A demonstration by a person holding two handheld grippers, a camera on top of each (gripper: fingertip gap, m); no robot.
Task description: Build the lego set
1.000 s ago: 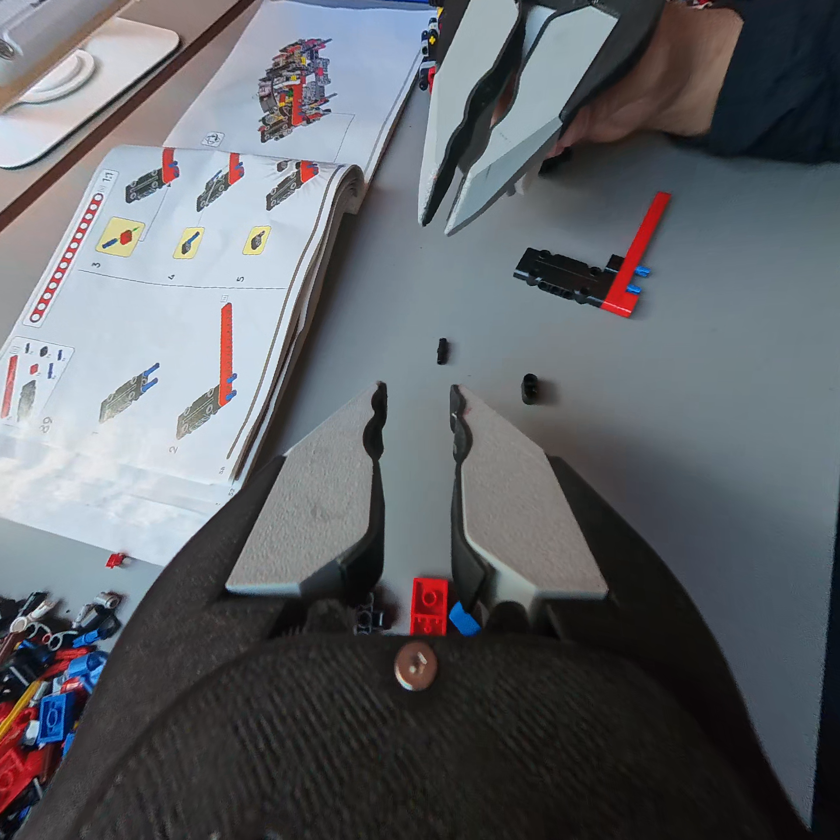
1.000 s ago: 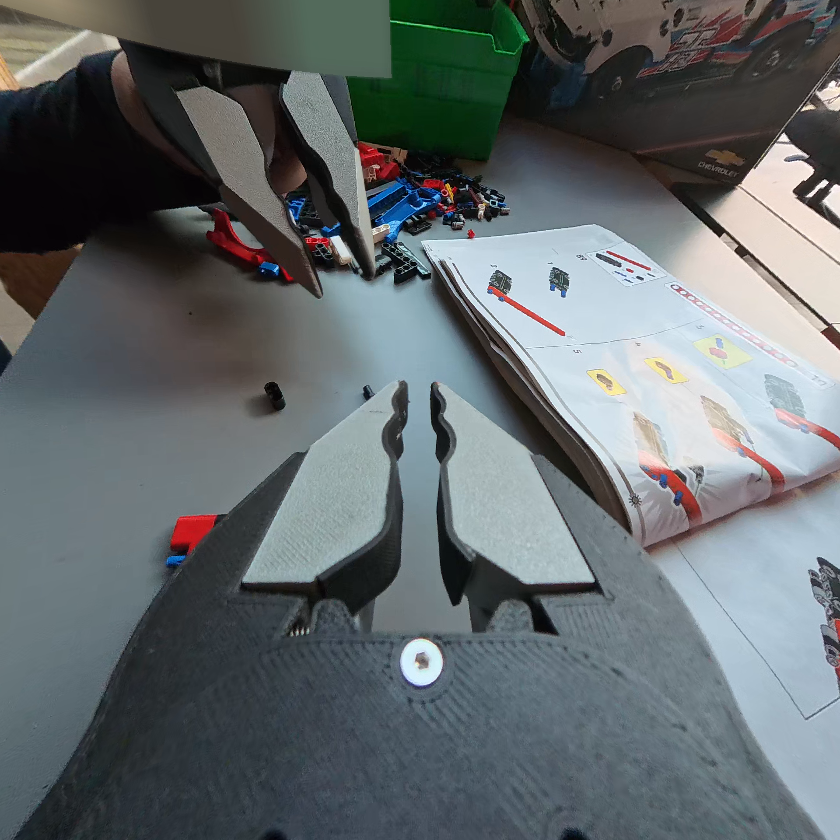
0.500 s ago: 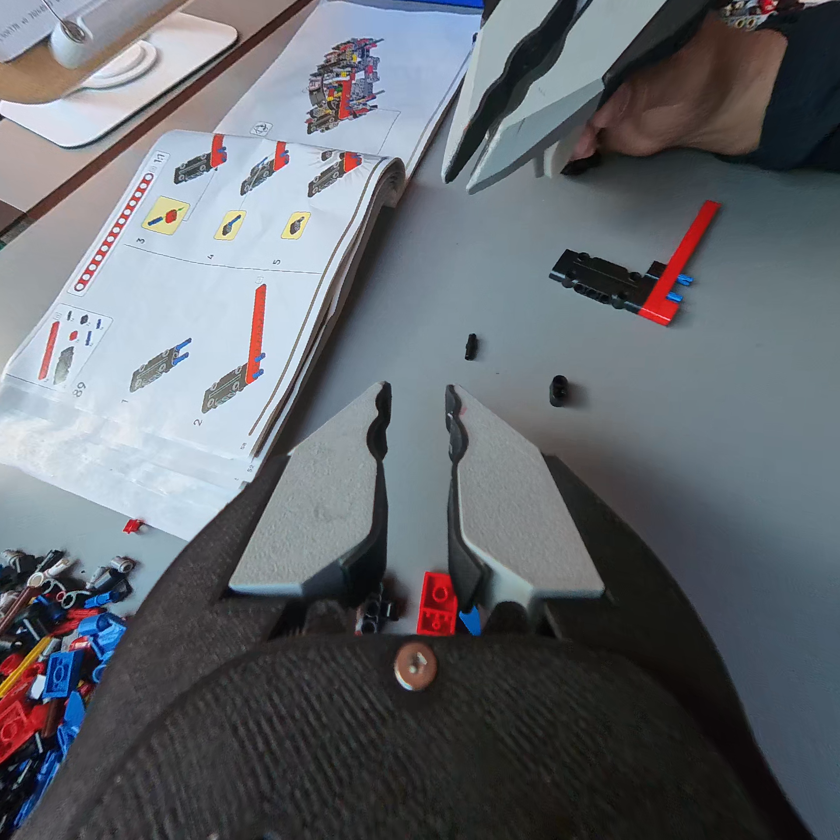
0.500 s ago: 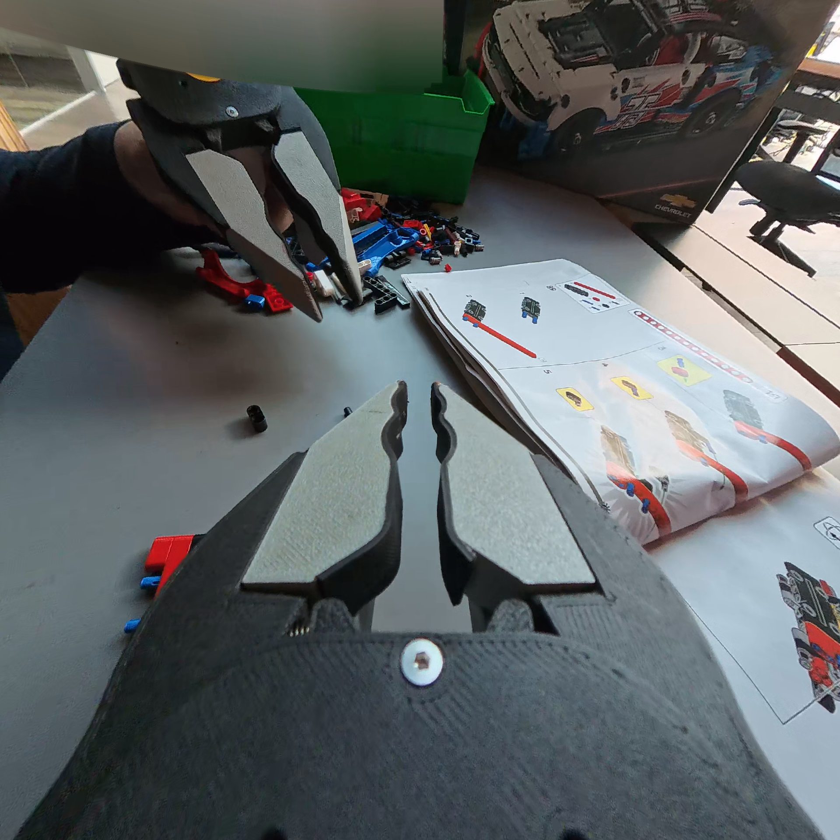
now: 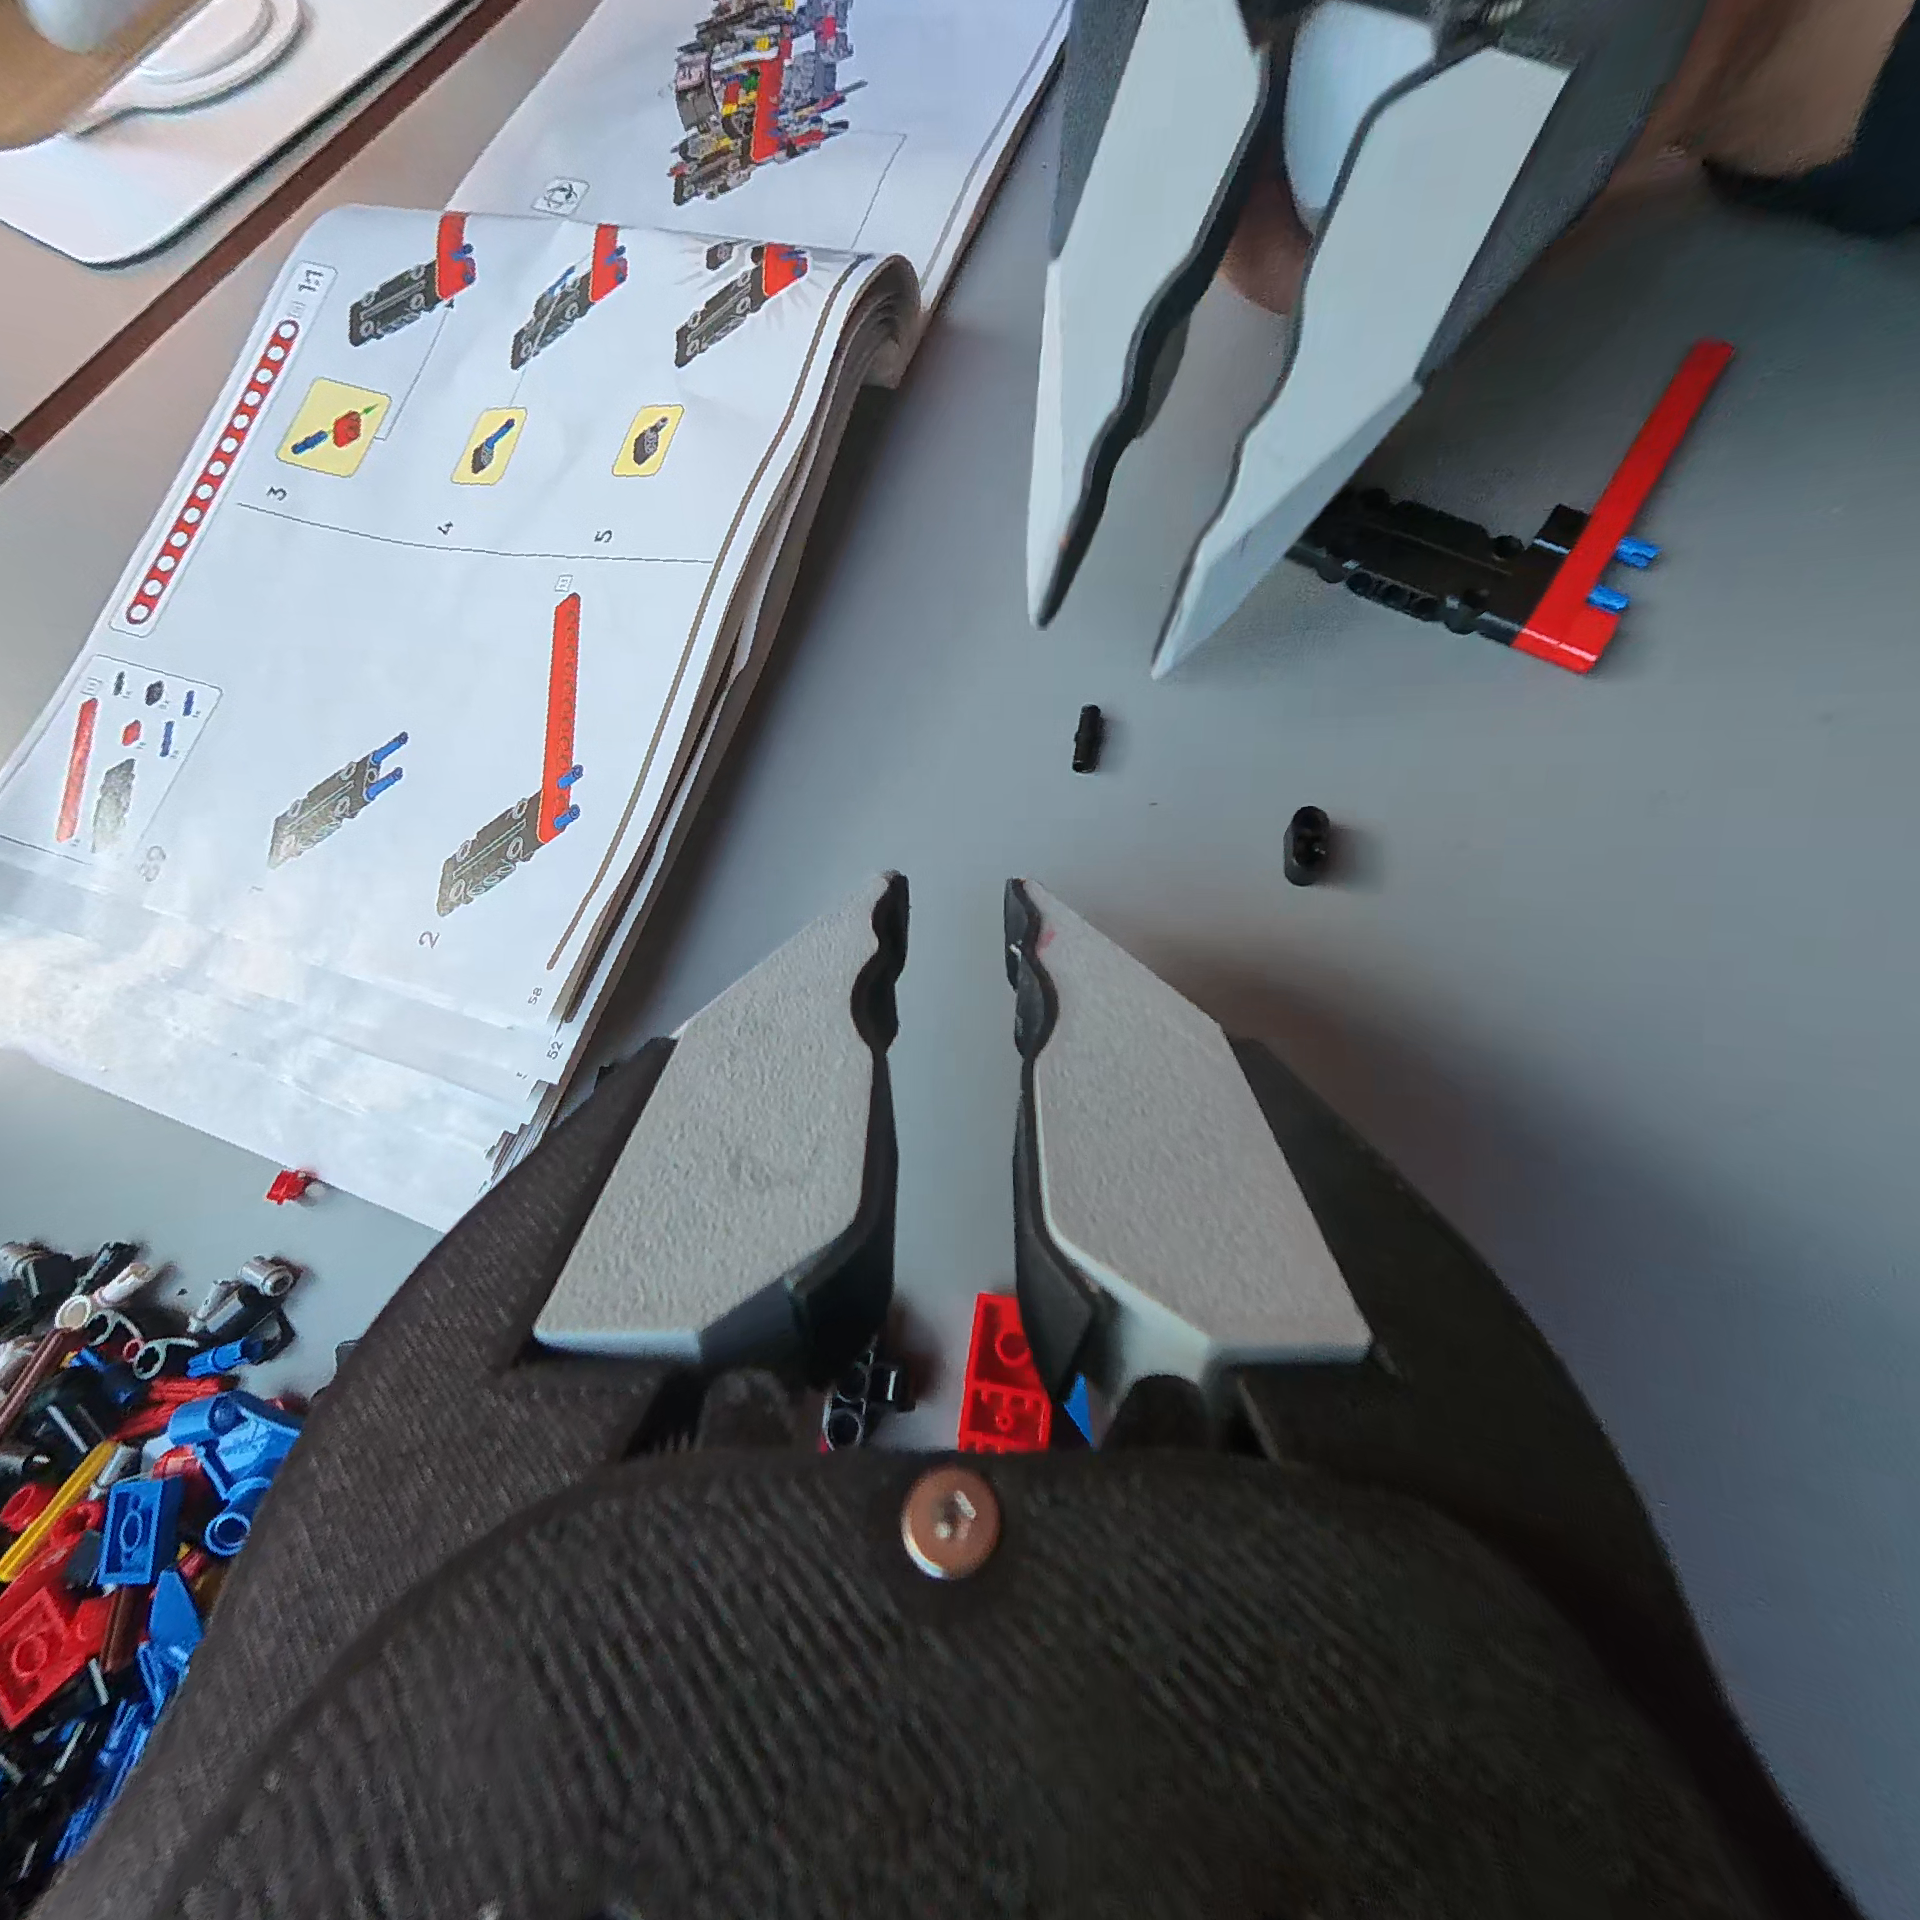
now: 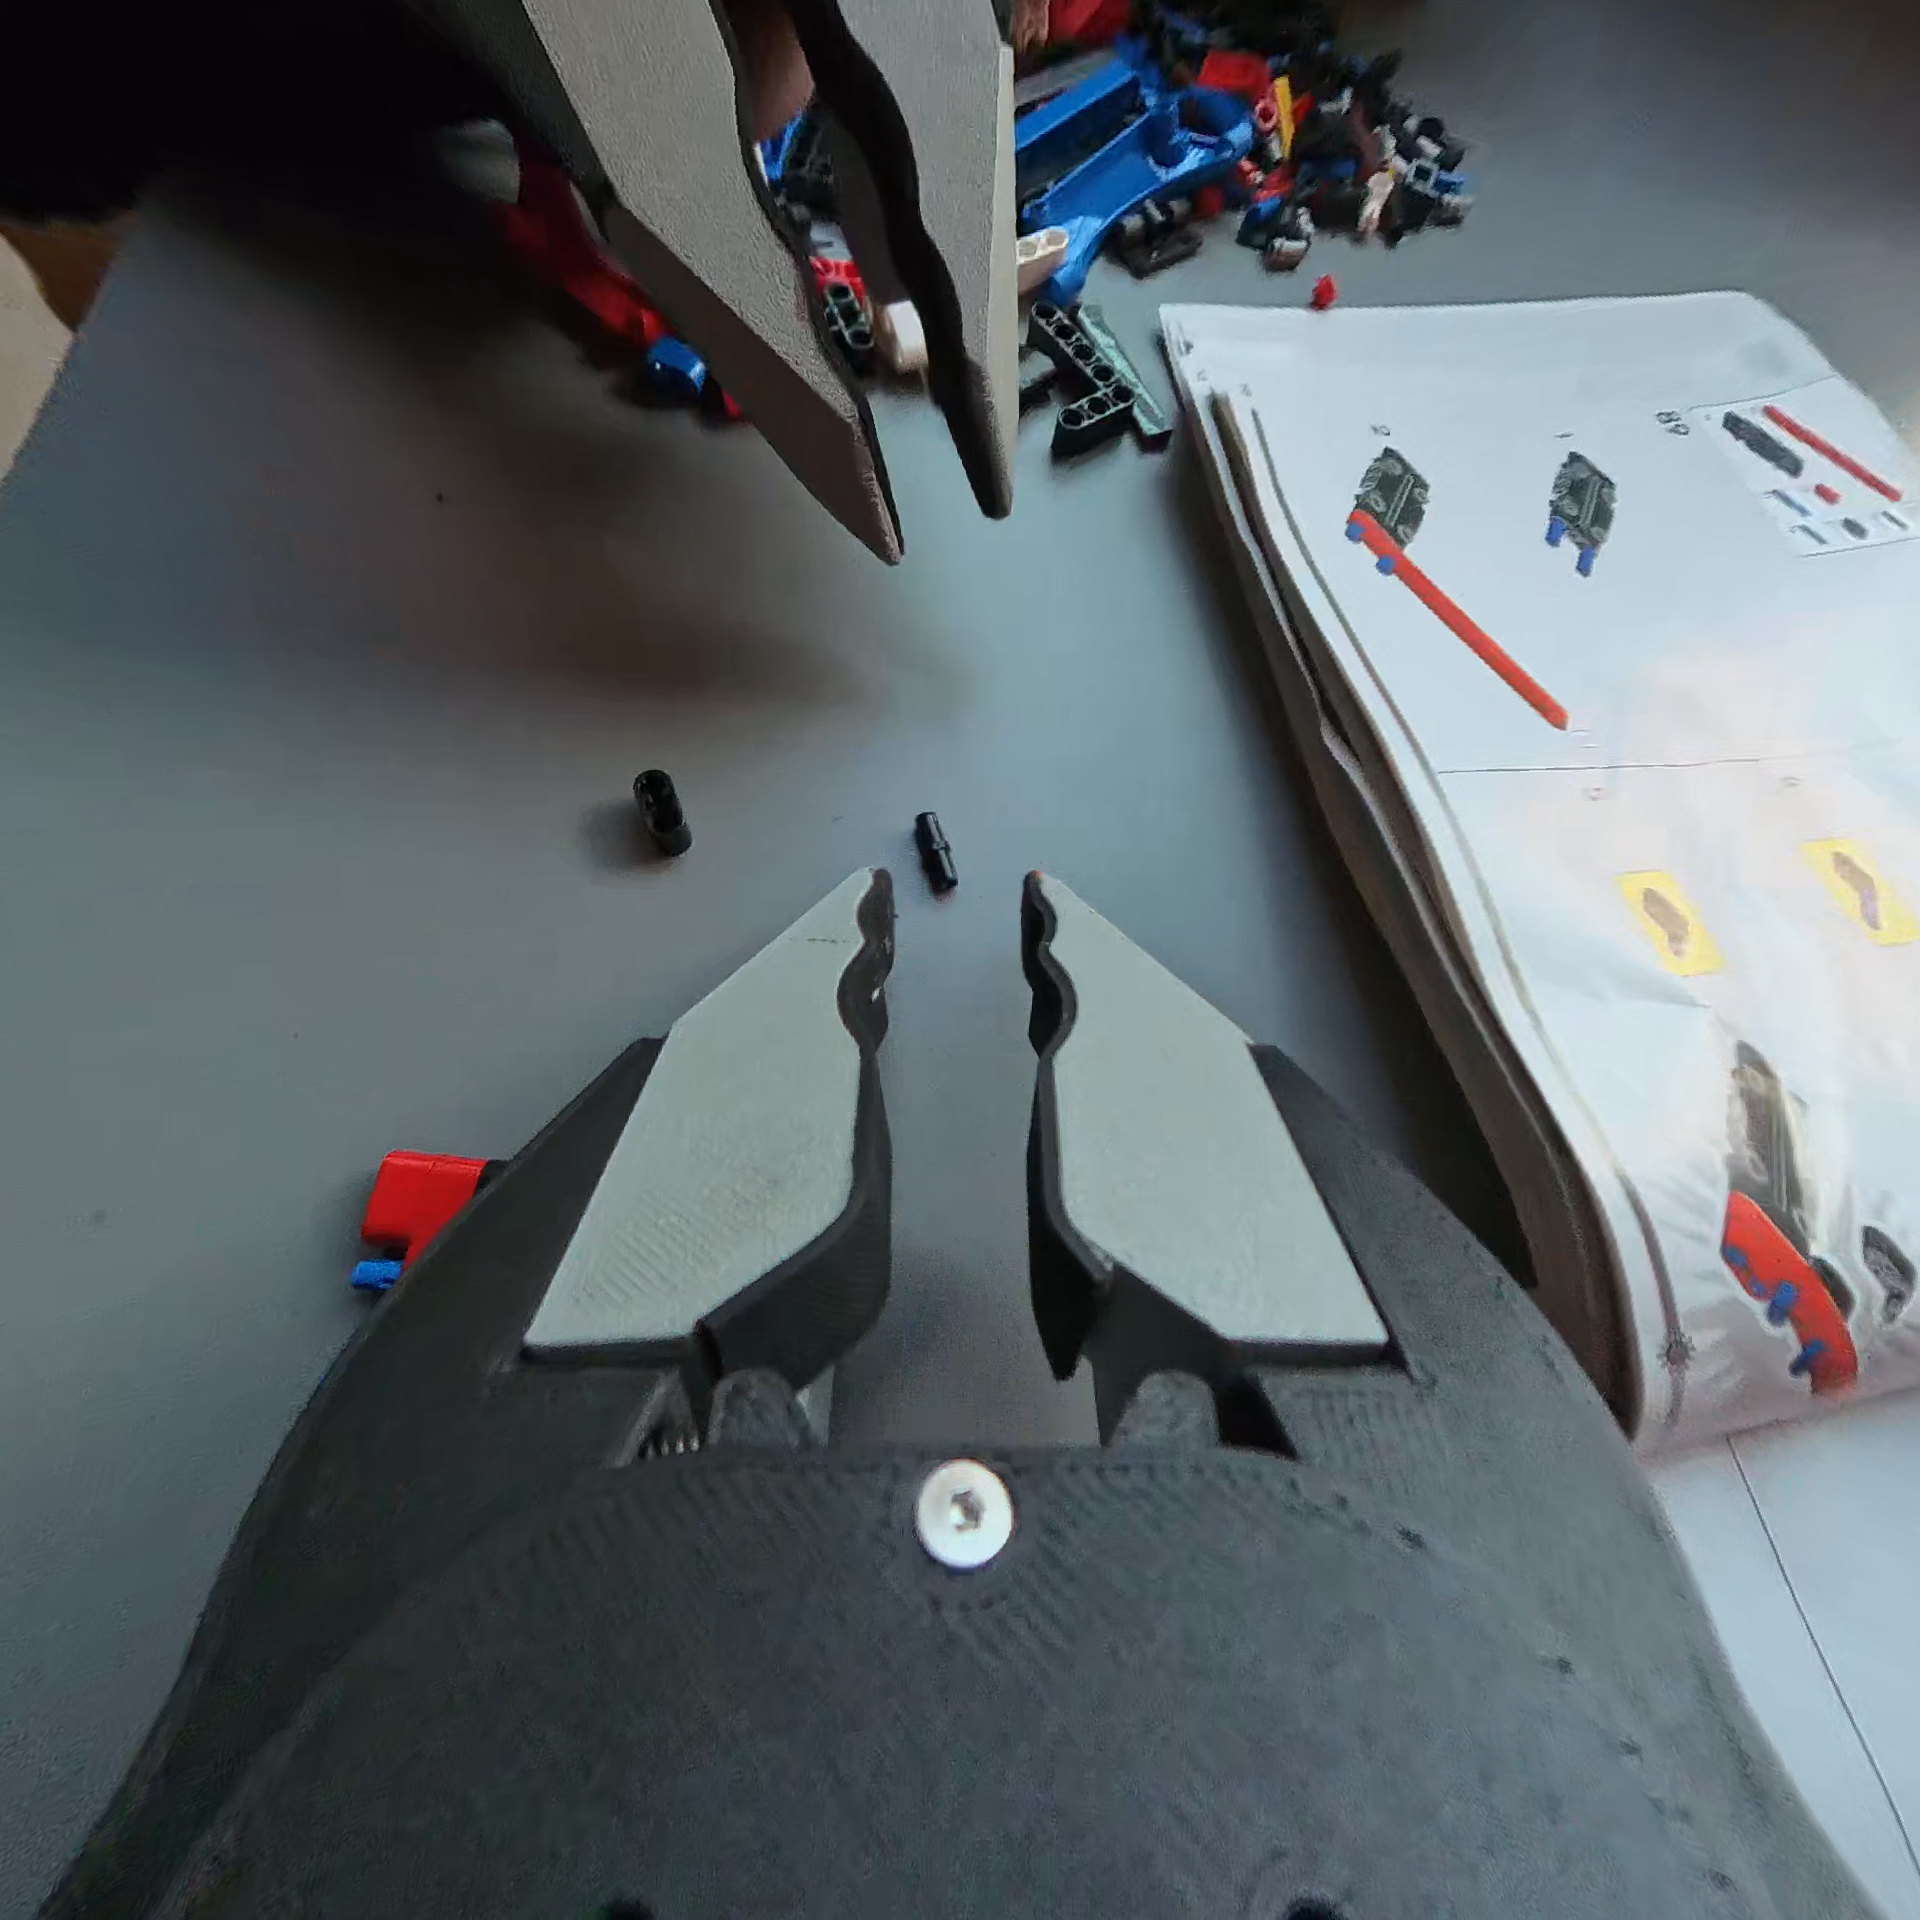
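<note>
My right gripper (image 6: 956,883) is open and holds nothing. It hangs just above a small black pin (image 6: 936,852) that lies on the grey table just past its fingertips. A black connector (image 6: 661,811) lies to the left of the pin. My left gripper (image 5: 954,888) is open and holds nothing, a little short of the same pin (image 5: 1087,739) and connector (image 5: 1307,845). The right gripper also shows in the left wrist view (image 5: 1107,634), pointing down near the pin. A black block joined to a red beam (image 5: 1558,561) with blue pins lies behind it.
An open instruction booklet (image 5: 436,623) lies left of the left gripper and shows at the right in the right wrist view (image 6: 1610,779). A pile of loose red, blue and black bricks (image 5: 114,1475) lies at lower left. A red brick (image 5: 1003,1371) lies under the left gripper. The red brick (image 5: 1003,1371) lies around 9 cm away from my left fingertips.
My right gripper has come down and forward to the black pin, and its jaws have opened wider. My left gripper's jaws have narrowed a little and it has hardly moved.
</note>
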